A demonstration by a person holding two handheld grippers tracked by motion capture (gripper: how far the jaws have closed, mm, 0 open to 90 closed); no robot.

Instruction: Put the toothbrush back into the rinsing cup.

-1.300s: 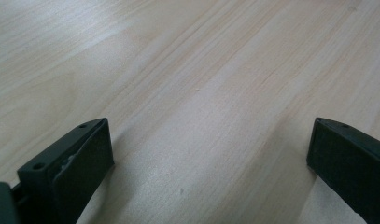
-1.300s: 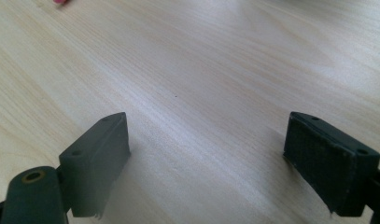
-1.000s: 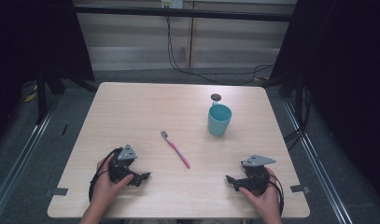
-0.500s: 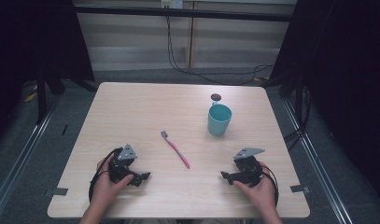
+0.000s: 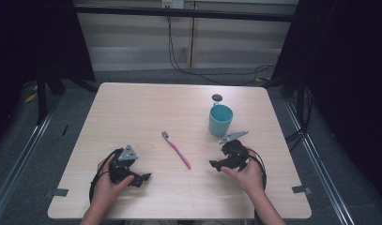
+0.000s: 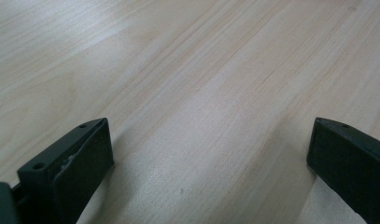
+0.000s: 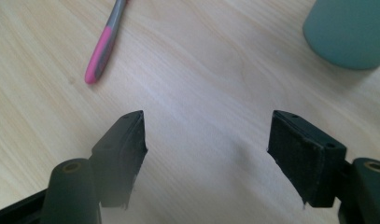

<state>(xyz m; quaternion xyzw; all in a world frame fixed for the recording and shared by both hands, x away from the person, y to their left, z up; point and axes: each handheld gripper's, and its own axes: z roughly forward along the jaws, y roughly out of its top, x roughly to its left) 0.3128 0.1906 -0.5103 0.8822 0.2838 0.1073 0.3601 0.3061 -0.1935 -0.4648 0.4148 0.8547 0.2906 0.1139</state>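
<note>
Pale wooden table (image 5: 132, 112) holds a pink toothbrush (image 5: 177, 150) and teal cup (image 5: 220, 120); left gripper (image 5: 142, 178) and right gripper (image 5: 214, 164) both gape empty.

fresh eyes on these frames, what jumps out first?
The teal cup standing upright right of the table's centre, and the pink toothbrush lying flat at an angle mid-table. Next, the two hand-held grippers near the front edge: the left gripper open over bare wood, the right gripper open too, between cup and toothbrush and touching neither.
</note>
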